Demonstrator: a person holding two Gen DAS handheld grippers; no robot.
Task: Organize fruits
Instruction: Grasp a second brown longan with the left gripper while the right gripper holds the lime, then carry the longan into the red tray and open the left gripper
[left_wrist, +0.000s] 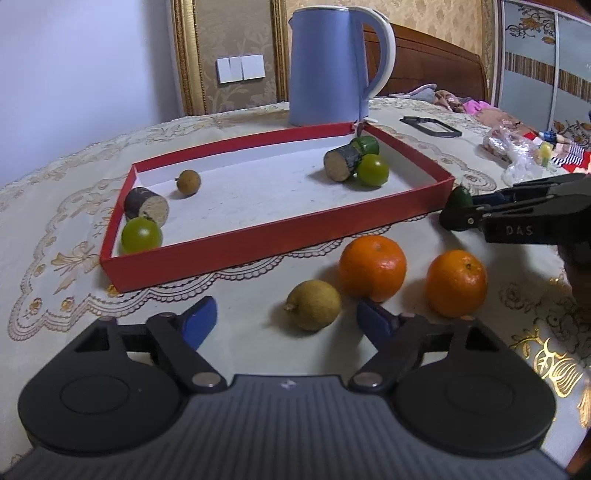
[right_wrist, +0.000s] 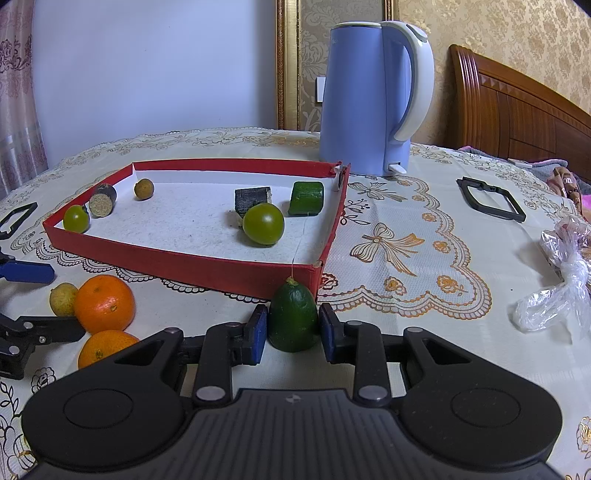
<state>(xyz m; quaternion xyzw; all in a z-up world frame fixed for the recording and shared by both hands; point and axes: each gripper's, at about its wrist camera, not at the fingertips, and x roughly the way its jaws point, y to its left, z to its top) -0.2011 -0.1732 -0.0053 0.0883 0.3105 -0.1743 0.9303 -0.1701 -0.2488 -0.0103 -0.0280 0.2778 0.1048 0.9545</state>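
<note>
Shallow red cardboard tray with a white floor (left_wrist: 273, 242) sits on a cream lace-patterned tablecloth (right_wrist: 406, 236), in front of a tall light-blue electric kettle with a white handle (right_wrist: 364, 99).

Inside the tray, left end: one round green fruit (left_wrist: 141, 235) in the near corner, touching a short dark-skinned cylinder with a pale cut face (left_wrist: 146, 205); a small brown round fruit (left_wrist: 188, 181) lies a little further in, apart from both. Right end: a second dark-skinned cylinder piece (left_wrist: 341, 162) beside another round green fruit (left_wrist: 373, 170), with a cut green cucumber-like chunk (left_wrist: 365, 144) just behind, near the far corner.

Outside the tray, on the cloth near its front wall: two round orange mandarins (left_wrist: 372, 267) (left_wrist: 457, 283) close together, and a small yellow-brown round fruit with a stem nub (left_wrist: 314, 304) just left of the nearer mandarin.

Left gripper (left_wrist: 286, 319): blue-padded fingers stand apart, about halfway open. The yellow-brown fruit lies between them; no pad touches it. The right finger's tip is close to the base of the middle mandarin.

Right gripper (right_wrist: 293, 328): blue pads pressed on both sides of a dark green avocado-shaped fruit, pointed end up (right_wrist: 293, 317). Fruit stands just outside the tray's near right corner, close to the red wall. Whether it rests on the cloth cannot be told.

A black rectangular frame (right_wrist: 489, 199) and a crumpled clear plastic bag (right_wrist: 561, 280) lie on the cloth to the right, well apart from the tray.
</note>
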